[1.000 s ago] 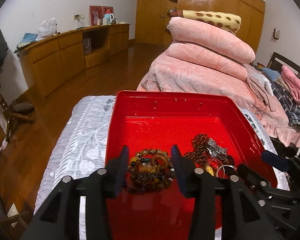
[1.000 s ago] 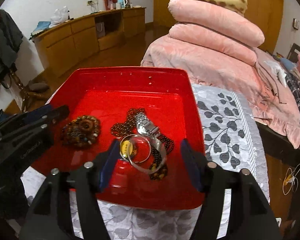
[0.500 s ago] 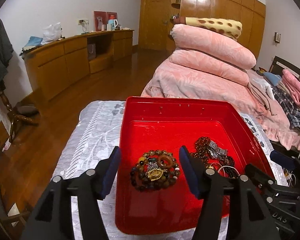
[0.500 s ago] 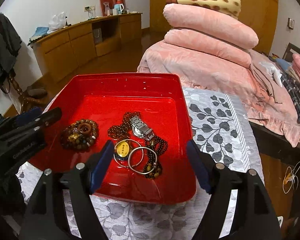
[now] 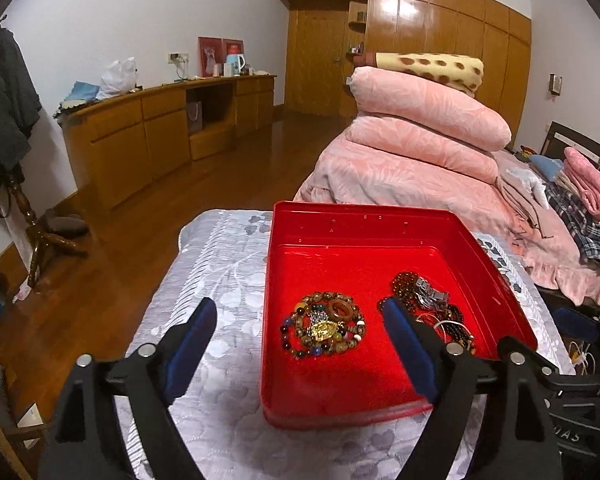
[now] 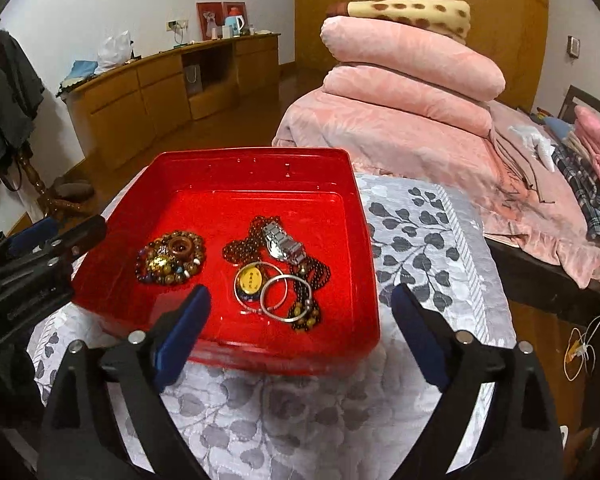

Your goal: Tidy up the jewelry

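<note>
A red tray [image 5: 360, 216] [image 6: 364, 240] lies on a grey leaf-patterned cloth. In its left part sits a coil of bead bracelets with a wooden ring and a gold charm [image 5: 324, 330] [image 6: 172, 256]. In its right part lies a heap: a metal watch [image 6: 282, 242], dark bead strings [image 5: 424, 300], two silver bangles [image 6: 276, 298] and a yellow pendant [image 6: 251, 280]. My left gripper [image 5: 298, 330] is open and empty, pulled back above the tray's near edge. My right gripper [image 6: 300, 312] is open and empty, held back over the tray's near side.
The cloth-covered table [image 6: 420, 232] has its edges close around the tray. A bed with pink quilts [image 5: 412, 136] stands behind and to the right. A wooden sideboard [image 5: 160, 128] lines the left wall. A coat stand [image 5: 24, 208] is at far left.
Both grippers have drawn back and up from the tray and opened wider. The bead coil lies free where the left fingers were around it. The jewelry has not moved.
</note>
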Tool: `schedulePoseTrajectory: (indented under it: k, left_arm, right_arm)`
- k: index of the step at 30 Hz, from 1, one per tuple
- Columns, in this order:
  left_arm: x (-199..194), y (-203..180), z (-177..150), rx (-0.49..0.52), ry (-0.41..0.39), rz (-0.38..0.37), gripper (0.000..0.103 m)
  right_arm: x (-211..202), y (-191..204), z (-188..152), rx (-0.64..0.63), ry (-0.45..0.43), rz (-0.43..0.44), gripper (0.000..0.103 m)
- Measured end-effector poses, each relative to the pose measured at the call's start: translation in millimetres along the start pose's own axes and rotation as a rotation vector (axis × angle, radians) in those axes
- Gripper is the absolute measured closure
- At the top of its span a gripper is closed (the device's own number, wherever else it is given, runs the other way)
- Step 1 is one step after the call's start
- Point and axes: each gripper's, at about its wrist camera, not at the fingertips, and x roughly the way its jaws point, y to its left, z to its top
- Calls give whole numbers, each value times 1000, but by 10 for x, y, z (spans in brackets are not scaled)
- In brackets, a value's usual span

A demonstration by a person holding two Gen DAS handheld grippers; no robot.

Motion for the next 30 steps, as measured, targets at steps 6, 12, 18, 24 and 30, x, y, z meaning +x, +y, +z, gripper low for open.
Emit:
schedulePoseTrajectory:
  k: [6,12,18,24,30]
  left_arm:
    - [-171,25,-46,0,-36,8,17]
    - [-386,38,-115,25,-98,30,16]
    - [-594,34,-191,42,-153,31,16]
    - [-798,5,-278,66,-211,23,16]
    - [-1076,-21,-324,84,-307,10,16]
  right_arm:
    - [-192,-16,-105,14,-34,6,11]
    - [-368,-29,-192,28,-70,5,10]
    - [-539,-39,-283,40,-107,12,10]
    - [-751,-86,-322,55,-167,19,10]
    - [-1005,-114,-368,66,-245,39,10]
